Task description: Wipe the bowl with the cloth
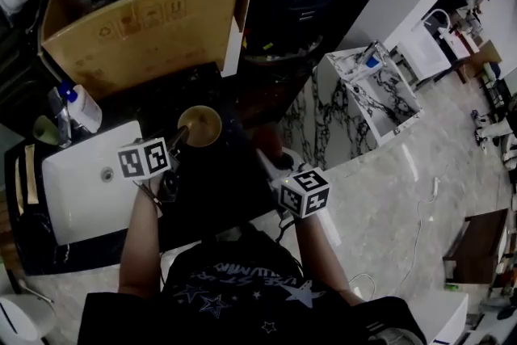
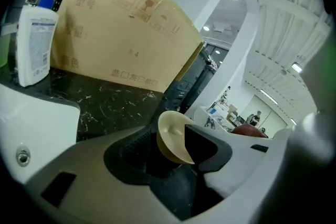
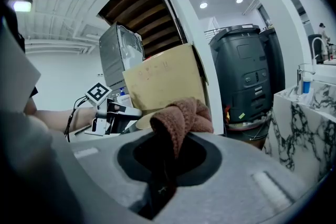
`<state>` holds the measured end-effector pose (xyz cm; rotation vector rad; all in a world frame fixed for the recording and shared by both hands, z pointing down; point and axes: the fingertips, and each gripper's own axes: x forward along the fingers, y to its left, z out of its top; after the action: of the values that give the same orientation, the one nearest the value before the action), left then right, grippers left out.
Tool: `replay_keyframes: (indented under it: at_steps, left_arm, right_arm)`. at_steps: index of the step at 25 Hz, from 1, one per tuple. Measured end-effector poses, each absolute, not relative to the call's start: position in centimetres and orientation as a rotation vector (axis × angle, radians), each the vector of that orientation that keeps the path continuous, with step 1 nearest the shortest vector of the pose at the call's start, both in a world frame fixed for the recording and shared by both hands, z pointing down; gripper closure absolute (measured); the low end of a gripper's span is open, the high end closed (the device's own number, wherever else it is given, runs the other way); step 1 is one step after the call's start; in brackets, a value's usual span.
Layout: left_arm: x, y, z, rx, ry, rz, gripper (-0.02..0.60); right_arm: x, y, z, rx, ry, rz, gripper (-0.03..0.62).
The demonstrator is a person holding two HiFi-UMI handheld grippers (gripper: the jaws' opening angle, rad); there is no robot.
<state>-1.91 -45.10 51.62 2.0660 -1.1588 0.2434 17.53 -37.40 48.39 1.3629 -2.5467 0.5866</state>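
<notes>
The bowl (image 2: 173,136) is cream, the cloth (image 3: 184,115) rust-brown, the counter (image 2: 115,105) black with white veins.

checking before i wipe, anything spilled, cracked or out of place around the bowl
Nothing stands out. The bowl sits on the dark counter with no spill or crack visible, and the cloth is bunched in the right tool.

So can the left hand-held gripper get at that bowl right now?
Probably yes: the left hand-held gripper is open, the bowl sits right at its jaw tips, and nothing stands between.
</notes>
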Motion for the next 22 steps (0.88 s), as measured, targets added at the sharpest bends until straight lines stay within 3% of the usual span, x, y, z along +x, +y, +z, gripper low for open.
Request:
replay_keyframes:
  at_steps: [12,16,22]
  left_arm:
    - [-0.9,-46.4,53.5,1.935,-1.167,0.364,0.407]
    - [-1.2,-46.4,54.2,1.913,-1.222,0.415,0.515]
    - [-0.9,-45.8,54.1,1.914,-1.243,0.467,0.558]
  right_arm:
    - [18.5,-41.4,47.8,1.207,-2.623,0.551,0.546]
    - [18.3,-41.8,47.7,1.175,-2.641,0.546,0.546]
    - [18.1,-41.8,47.5,1.136,-2.66,0.538,0.546]
